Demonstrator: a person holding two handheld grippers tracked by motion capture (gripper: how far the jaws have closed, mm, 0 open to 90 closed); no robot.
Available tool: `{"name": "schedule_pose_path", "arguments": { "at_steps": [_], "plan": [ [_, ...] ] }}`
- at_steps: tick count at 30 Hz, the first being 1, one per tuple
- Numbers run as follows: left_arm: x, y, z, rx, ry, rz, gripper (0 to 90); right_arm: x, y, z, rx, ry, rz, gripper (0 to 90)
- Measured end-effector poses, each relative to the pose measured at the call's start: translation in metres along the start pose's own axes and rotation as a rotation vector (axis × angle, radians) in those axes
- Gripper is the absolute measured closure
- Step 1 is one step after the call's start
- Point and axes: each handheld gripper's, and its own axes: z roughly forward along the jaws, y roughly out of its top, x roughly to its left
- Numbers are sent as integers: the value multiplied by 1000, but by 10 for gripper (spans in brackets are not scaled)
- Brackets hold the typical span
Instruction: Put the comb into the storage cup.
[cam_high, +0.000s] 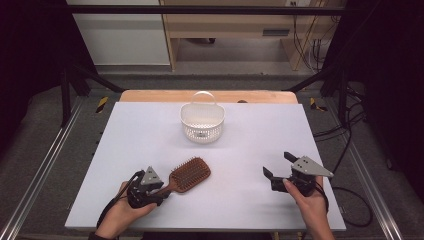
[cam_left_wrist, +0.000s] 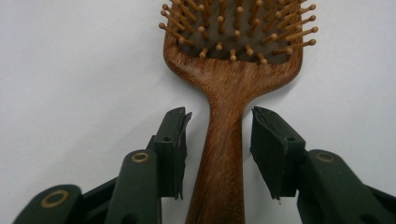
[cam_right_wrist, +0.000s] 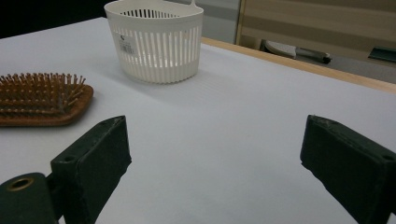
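A wooden paddle hairbrush (cam_high: 190, 174) lies bristles-up on the white table top, near the front left. Its handle points toward my left gripper (cam_high: 162, 192). In the left gripper view the handle (cam_left_wrist: 219, 154) runs between the two black jaws of that gripper (cam_left_wrist: 219, 116). A narrow strip of table shows on each side, so the pads are not pressing on it. My right gripper (cam_high: 278, 165) is held at the front right, jaws wide apart and empty (cam_right_wrist: 215, 135). The right gripper view has the brush (cam_right_wrist: 42, 100) at its left.
A white slotted plastic basket (cam_high: 202, 125) with a handle stands upright at the back centre of the white table top (cam_high: 250, 145); it appears again in the right gripper view (cam_right_wrist: 154, 46). Metal frame rails run along both sides of the table, and cables (cam_high: 350, 200) lie on the floor at the right.
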Motion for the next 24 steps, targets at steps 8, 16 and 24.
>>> {"name": "schedule_pose_path", "arguments": {
  "at_steps": [8,16,24],
  "plan": [
    [-2,0,1,21,-18,19,610,0,0,1,3,2,-3,85],
    [-1,15,7,88,-24,47,631,1,0,1,5,9,-3,85],
    [1,28,11,176,-47,65,635,0,0,0,-1,12,7,85]
  ]
}}
